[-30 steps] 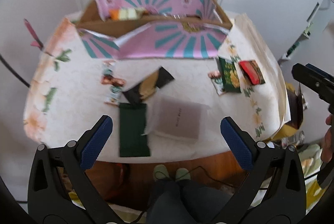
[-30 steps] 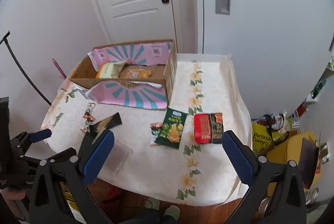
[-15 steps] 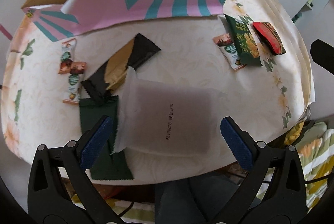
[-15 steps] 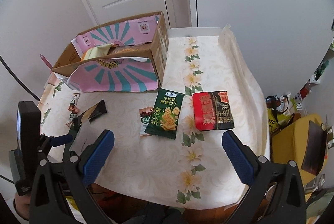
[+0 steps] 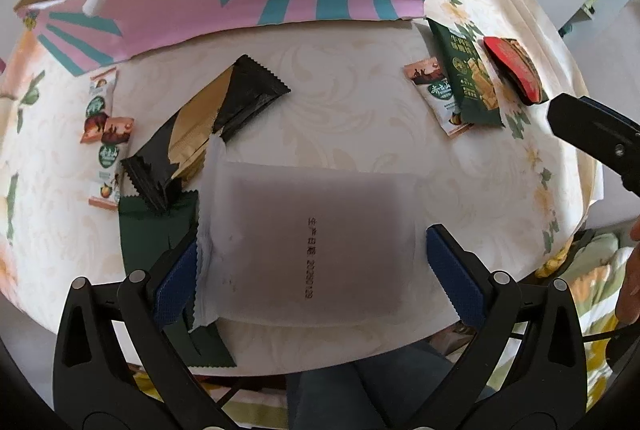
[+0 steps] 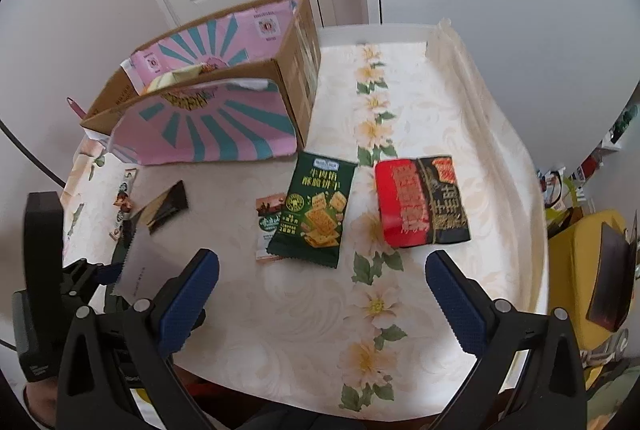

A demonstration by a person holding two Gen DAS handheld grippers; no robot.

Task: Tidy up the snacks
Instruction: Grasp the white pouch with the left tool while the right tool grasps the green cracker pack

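The left gripper (image 5: 310,272) has its jaws spread wide on either side of a frosted white packet (image 5: 308,234) that lies flat on the table's near edge, its left blue pad touching the crimped seal. This looks like the pick-up step: next, the jaws must close squarely on the slippery film. Just beyond and left lies a black-and-gold wrapper (image 5: 218,117). The right gripper (image 6: 322,294), also spread and holding nothing, hovers short of a green cracker bag (image 6: 314,216) and red packet (image 6: 418,205). Farthest stands the open cardboard box (image 6: 224,101), the likely destination.
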